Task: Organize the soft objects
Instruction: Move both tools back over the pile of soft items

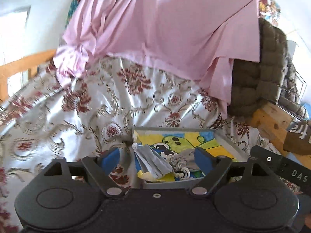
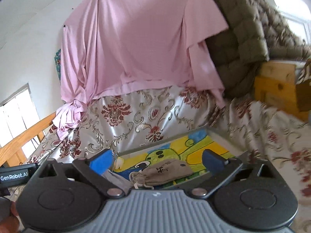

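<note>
A shallow grey tray (image 1: 225, 141) with a yellow and green cartoon lining lies on the flowered bedspread. In it rest a folded grey-and-white cloth (image 1: 150, 160) and a taupe drawstring pouch (image 1: 184, 161). My left gripper (image 1: 156, 158) hovers above the tray, open, its blue pads (image 1: 109, 158) wide apart with nothing pressed between them. In the right wrist view the same tray (image 2: 219, 134) holds the drawstring pouch (image 2: 165, 171) and the folded cloth (image 2: 116, 178). My right gripper (image 2: 157, 162) is also open above them, holding nothing.
A pink sheet (image 1: 155, 25) hangs behind the bed over the flowered bedspread (image 1: 77, 106). A brown quilted blanket (image 1: 258, 77) is heaped at the right beside a wooden bed frame (image 1: 272, 122). A wooden rail (image 2: 25, 136) runs at the left. The other gripper's black body (image 1: 281, 167) shows at right.
</note>
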Available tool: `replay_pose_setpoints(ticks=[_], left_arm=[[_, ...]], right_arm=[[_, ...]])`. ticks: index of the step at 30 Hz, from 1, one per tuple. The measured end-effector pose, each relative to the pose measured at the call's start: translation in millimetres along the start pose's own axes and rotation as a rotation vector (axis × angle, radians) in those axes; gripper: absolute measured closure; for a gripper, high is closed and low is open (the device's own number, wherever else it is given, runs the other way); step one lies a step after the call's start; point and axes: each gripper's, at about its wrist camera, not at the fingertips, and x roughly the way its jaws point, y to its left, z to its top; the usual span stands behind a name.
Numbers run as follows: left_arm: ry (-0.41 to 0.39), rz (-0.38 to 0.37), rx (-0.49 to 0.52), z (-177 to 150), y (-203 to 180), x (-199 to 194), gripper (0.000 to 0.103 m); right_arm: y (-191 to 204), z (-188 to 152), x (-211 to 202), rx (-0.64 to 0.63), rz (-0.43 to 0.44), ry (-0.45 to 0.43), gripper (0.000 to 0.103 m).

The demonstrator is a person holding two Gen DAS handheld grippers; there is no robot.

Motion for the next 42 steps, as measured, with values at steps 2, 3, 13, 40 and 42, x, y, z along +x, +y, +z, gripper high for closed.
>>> replay_pose_setpoints(ticks=[2,3,13,40,42], left_arm=[[-0.02,0.0,0.019,-6.7,-1.4,-18.3,0.013],[-0.03,-0.001,0.031,-12.1,-2.7,-29.4,0.012],[-0.058,-0.024,0.071,-66.4,-6.3,-100.4,0.006],[0.209,-0.082,0.255,-157.0,-5.6,-139.2,0.001],[0.241,-0.096,0.25,-159.9,-4.6,-134.7,0.001]], right_arm=[[3.1,-5.5,-21.9,-0.012,-0.016,-0.014,0.0],[3.2,-8.8,-31.7,-0.018,-0.023,-0.015,0.0],[2.7,-54.1,-119.5,-0.039,-0.089,0.004,0.0],[12.6,-117.3,-183.1,-0.184,-0.155,0.438,0.0],[13.9,-117.5,-175.0,-0.229,-0.127,0.502,0.0]])
